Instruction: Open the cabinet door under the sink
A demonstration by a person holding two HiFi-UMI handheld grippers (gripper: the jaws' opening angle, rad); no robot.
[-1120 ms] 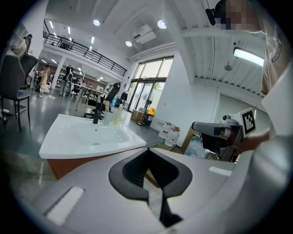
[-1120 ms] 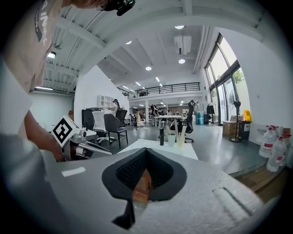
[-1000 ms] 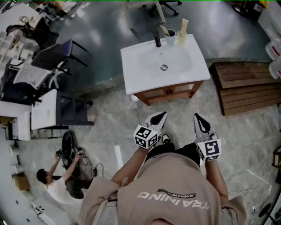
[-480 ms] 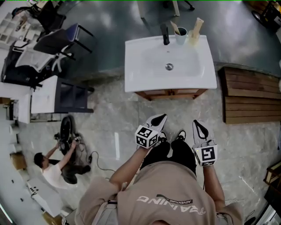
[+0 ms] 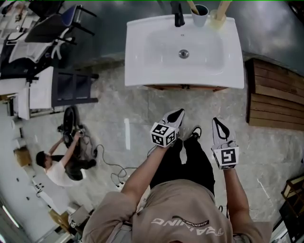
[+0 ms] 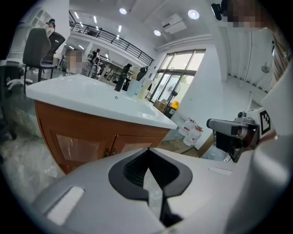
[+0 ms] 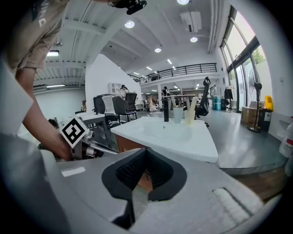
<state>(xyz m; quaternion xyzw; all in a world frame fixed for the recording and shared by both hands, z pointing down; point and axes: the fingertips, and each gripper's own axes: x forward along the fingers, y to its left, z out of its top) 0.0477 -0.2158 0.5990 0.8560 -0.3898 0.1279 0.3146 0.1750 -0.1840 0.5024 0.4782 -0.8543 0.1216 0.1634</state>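
The white sink (image 5: pixel 184 52) stands at the top of the head view, and only a thin brown strip of the wooden cabinet (image 5: pixel 183 87) shows under its front rim. My left gripper (image 5: pixel 175 116) and right gripper (image 5: pixel 217 122) are held side by side over the floor, short of the cabinet and pointing at it, both shut on nothing. In the left gripper view the cabinet (image 6: pixel 78 141) shows two doors with small knobs (image 6: pixel 110 151) where they meet, just beyond my left gripper (image 6: pixel 147 150). In the right gripper view, the sink (image 7: pixel 169 132) and a cabinet corner (image 7: pixel 130 144) lie ahead of my right gripper (image 7: pixel 145 148).
A black faucet (image 5: pixel 179 19), a cup (image 5: pixel 200 14) and a bottle (image 5: pixel 221 12) stand at the sink's back edge. A wooden pallet (image 5: pixel 275 99) lies to the right. At the left a person (image 5: pixel 57 166) crouches on the floor by a wheel (image 5: pixel 70 124); desks and chairs (image 5: pixel 47 28) are behind.
The view has moved closer to the sink, which now sits larger and higher in the frame, hiding most of the cabinet front. Both grippers stay side by side and shut.
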